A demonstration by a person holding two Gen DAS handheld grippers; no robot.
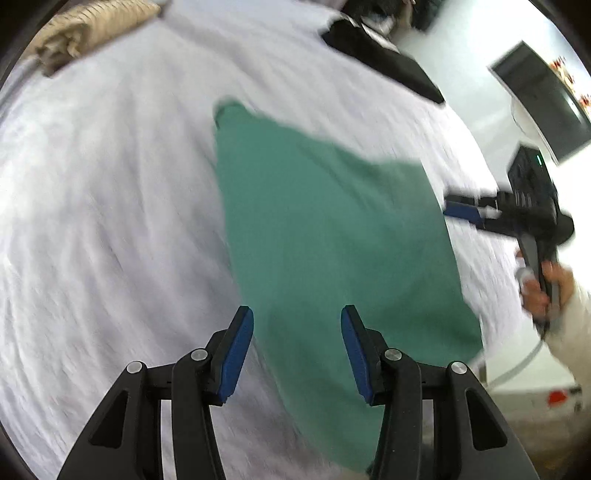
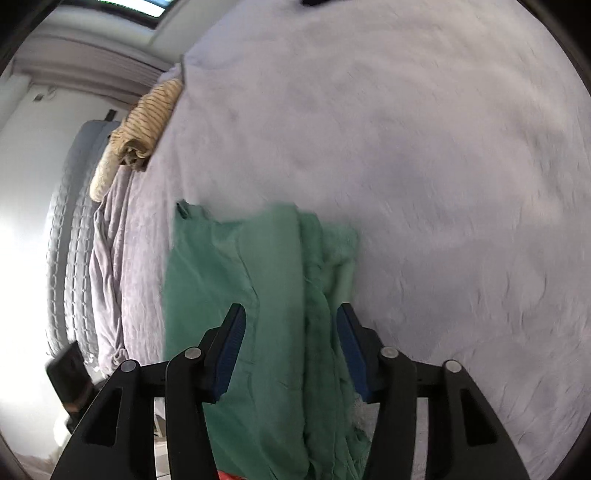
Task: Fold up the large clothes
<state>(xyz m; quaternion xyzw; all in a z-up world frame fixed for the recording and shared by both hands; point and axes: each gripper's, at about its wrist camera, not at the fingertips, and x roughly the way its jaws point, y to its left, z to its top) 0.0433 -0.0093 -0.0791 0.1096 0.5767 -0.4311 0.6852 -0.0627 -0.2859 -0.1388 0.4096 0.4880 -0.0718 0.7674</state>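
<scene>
Looking down along both tools, we see the green garment (image 1: 325, 236) lying on the pale sheet of the bed (image 1: 110, 206), already narrowed into a long strip. Its long axis runs from the near edge of the bed, below us, away toward the far side, where one corner (image 1: 225, 107) ends short of the striped beige bundle (image 1: 88, 33).

Our left gripper (image 1: 297, 347) hangs above the near end of that strip with its jaws moderately apart and nothing between the pads; the cloth lies under the gap and is not pinched. Our right gripper (image 2: 290, 345) is in the same state, jaws parted, empty, with the bunched ridge of layered cloth (image 2: 314, 295) running straight between its fingers. In the left view the right gripper (image 1: 465, 210) appears at the right edge of the strip, just beside it, held by a hand (image 1: 546, 291) in a pale sleeve.

We judge that the next fold turns on this: the strip is long away from us and short across, so both near corners sit close under our tools while the far end is well apart. Each hand is nearest its own side, left on the left edge, right on the right. The frames are blurred, so we cannot tell how neatly the layers are stacked.
</scene>
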